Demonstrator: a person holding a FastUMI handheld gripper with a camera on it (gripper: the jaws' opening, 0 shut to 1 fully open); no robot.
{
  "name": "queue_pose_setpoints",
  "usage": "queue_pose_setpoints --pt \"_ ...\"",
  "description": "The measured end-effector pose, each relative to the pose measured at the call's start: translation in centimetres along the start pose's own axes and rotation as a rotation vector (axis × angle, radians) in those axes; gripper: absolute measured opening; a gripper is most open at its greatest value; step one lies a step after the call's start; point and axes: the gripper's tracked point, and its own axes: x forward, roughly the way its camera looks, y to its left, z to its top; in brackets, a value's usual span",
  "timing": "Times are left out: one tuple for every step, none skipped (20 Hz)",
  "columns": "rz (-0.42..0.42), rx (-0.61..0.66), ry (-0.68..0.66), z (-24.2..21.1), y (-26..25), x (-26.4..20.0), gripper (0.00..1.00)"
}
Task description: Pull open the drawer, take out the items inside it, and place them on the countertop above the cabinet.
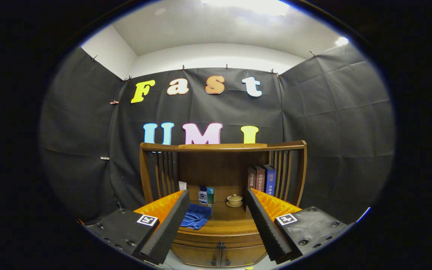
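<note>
A wooden cabinet (219, 240) stands ahead of me, with a railed wooden back and sides. Its drawer front (218, 238) under the countertop (231, 221) looks shut, with a small dark handle (220, 246) at the middle. My gripper (216, 197) hangs open in front of the cabinet, well short of it, with nothing between its fingers. The countertop lies between and beyond the fingertips.
On the countertop lie a blue cloth (196, 216), two small bottles (206, 195) at the back, a small lidded cup on a saucer (234, 200) and a few upright books (261, 179) at the right. Below the drawer are two cabinet doors (219, 258). Black cloth walls surround the booth.
</note>
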Motion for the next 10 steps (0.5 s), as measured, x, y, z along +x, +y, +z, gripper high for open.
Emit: queue_pose_setpoints --pt "-0.001 0.002 -0.001 0.0 0.0 0.0 0.98" --pt "-0.003 0.003 0.0 0.0 0.0 0.0 0.98" --pt "-0.004 0.003 0.0 -0.1 -0.1 0.1 0.98" --pt "-0.006 0.004 -0.001 -0.1 -0.2 0.1 0.98" --pt "-0.007 0.003 -0.002 0.0 -0.3 0.1 0.98" --pt "-0.007 0.002 -0.003 0.1 -0.2 0.1 0.98" --pt "-0.008 0.0 -0.004 0.0 -0.2 0.1 0.98" --pt "-0.009 -0.001 -0.003 -0.2 -0.3 0.3 0.98" --pt "-0.01 -0.001 0.002 -0.6 -0.3 0.5 0.98" --pt "-0.009 -0.001 0.009 -1.0 -0.3 0.7 0.98"
